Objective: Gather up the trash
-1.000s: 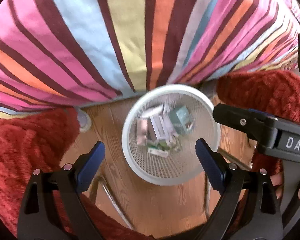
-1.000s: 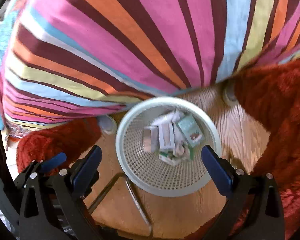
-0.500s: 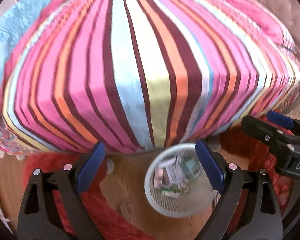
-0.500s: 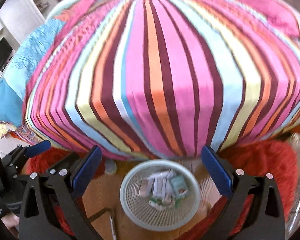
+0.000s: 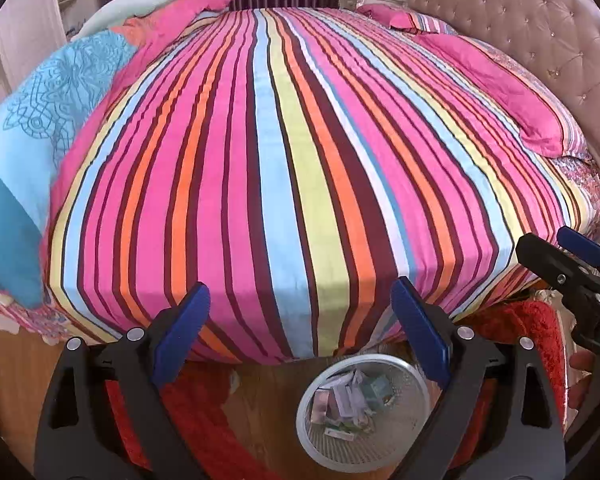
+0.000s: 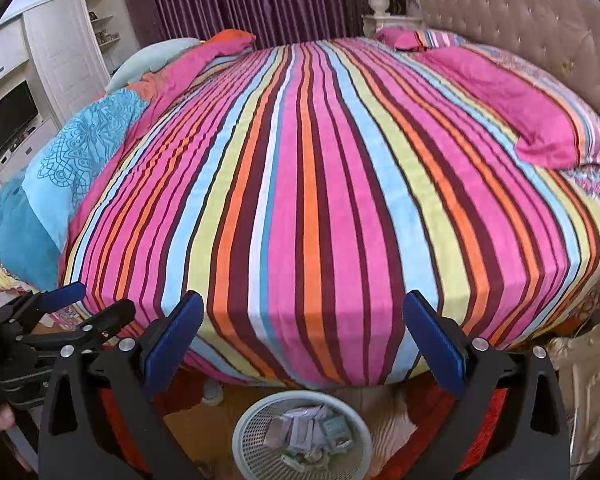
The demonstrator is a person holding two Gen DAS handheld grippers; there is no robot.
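Trash [image 5: 350,402]: crumpled wrappers and cartons in white mesh basket [image 5: 414,376], below the fingers; items hard to identify.
Left gripper [image 5: 300,340]: fingers spread wide, holding nothing.
Right gripper [image 6: 304,344]: likewise.
Bed [image 5: 300,160]: striped cover ahead, near edge overhanging floor.

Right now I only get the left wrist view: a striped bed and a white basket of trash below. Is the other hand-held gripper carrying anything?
Observer: No. In its own view the right hand-held gripper is open and holds nothing.
Operator: And what is off to the left of the bed? My picture cuts off there.
Observer: A dark television, switched off, set among white cabinets.
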